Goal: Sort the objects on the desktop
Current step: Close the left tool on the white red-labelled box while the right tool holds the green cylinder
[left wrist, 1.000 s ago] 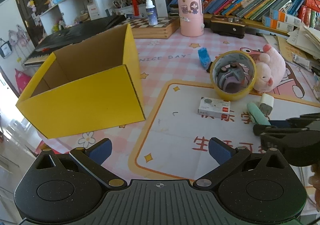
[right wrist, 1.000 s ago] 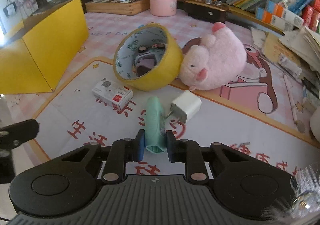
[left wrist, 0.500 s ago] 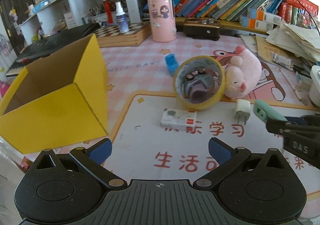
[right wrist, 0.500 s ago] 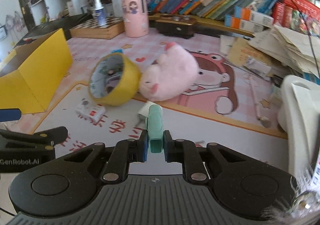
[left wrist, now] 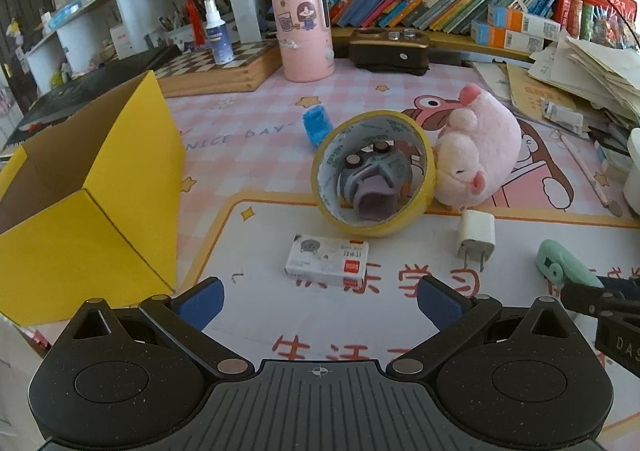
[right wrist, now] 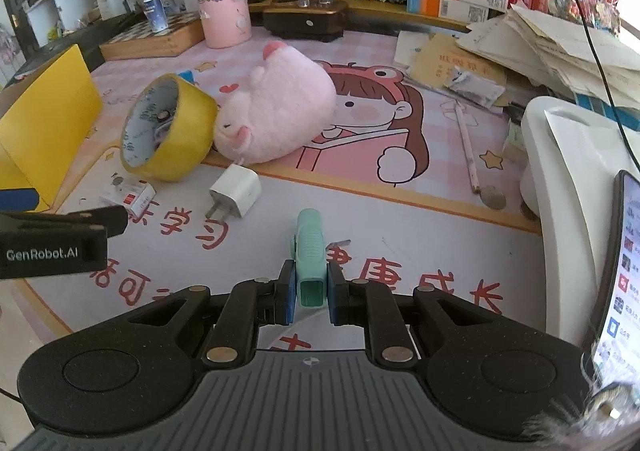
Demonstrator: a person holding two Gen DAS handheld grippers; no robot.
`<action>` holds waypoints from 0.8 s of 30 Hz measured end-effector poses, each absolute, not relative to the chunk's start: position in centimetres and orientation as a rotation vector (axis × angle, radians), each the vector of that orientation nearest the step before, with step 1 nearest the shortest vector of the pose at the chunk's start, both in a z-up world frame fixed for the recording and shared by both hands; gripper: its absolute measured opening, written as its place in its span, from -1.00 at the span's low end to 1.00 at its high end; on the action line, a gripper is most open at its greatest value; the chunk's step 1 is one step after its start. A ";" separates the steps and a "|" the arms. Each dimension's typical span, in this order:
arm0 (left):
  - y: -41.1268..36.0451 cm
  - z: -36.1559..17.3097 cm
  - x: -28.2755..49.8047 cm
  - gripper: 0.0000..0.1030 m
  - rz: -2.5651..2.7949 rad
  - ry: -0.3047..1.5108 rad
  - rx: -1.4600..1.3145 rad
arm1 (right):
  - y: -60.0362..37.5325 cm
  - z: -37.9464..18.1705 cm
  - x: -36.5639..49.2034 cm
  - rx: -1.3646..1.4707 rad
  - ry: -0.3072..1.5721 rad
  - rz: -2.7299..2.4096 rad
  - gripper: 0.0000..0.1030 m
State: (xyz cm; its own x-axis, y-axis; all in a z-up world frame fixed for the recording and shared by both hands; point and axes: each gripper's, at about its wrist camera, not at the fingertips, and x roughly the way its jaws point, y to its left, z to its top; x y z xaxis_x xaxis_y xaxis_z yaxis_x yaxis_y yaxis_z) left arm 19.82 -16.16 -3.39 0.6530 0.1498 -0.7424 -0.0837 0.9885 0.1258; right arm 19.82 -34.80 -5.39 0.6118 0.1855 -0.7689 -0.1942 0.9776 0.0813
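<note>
**Mint stapler clamped, box yet to reach**

Low centre of the right wrist view: right gripper (right wrist: pixel 311 293) clenched on the mint stapler (right wrist: pixel 309 251), pads pressed to both flanks, body pointing away up the frame, apparently lifted off the white mat (right wrist: pixel 400 235). Low centre of the left wrist view: left gripper (left wrist: pixel 320 301) spread wide, nothing between the blue pads.

Step in hand, by judgement: carrying one picked item toward its container. Next move likely calls for a swing across to the yellow cardboard box (left wrist: pixel 84 211) at the left edge (open top, nothing visible inside from here), then a release above the opening; care needed to clear the near wall.

Just beyond the grippers, on the mat: one white eraser box (left wrist: pixel 326 261), one white plug adapter (left wrist: pixel 476 237).

Mid frame: one yellow tape roll (left wrist: pixel 374 175) standing on edge, a small grey toy showing through its hole, one pink plush (left wrist: pixel 476 149) touching the roll's right side, one blue clip (left wrist: pixel 317 125) behind it.

Far, upper frame: one pink cylindrical holder (left wrist: pixel 302 31), one spray bottle (left wrist: pixel 216 33) on a chessboard, one dark case, a row of books (too many to count).
</note>
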 end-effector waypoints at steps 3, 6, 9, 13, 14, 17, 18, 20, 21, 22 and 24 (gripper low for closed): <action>-16.0 -3.5 20.2 0.99 0.140 0.845 0.083 | -34.7 -5.6 20.1 -0.020 0.894 0.223 -0.73; -15.9 -3.8 20.6 0.99 0.147 0.847 0.087 | -34.7 -6.1 20.6 -0.020 0.918 0.226 -0.73; -15.8 -4.0 21.0 0.99 0.156 0.844 0.101 | -34.6 -6.3 21.0 -0.019 0.931 0.226 -0.73; -15.7 -4.2 21.5 0.92 0.148 0.833 0.115 | -34.3 -6.4 21.4 -0.032 0.927 0.233 -0.73; -15.7 -4.3 21.7 0.91 0.146 0.834 0.120 | -34.2 -6.4 21.5 -0.034 0.927 0.234 -0.72; -15.6 -5.0 22.5 0.76 0.130 0.853 0.132 | -34.1 -6.4 21.8 -0.037 0.926 0.234 -0.72; -15.6 -5.3 22.9 0.71 0.119 0.866 0.137 | -34.1 -6.4 21.9 -0.037 0.926 0.234 -0.72; -15.6 -5.9 23.5 0.62 0.107 0.884 0.147 | -34.1 -6.4 21.9 -0.037 0.926 0.233 -0.72; -15.6 -6.2 23.8 0.57 0.102 0.893 0.147 | -34.0 -6.4 22.0 -0.038 0.926 0.232 -0.72; -15.5 -6.4 24.0 0.53 0.097 0.899 0.144 | -33.9 -6.4 22.1 -0.040 0.926 0.231 -0.71; -15.3 -6.5 24.1 0.45 0.086 0.896 0.127 | -33.8 -6.4 22.2 -0.042 0.925 0.229 -0.71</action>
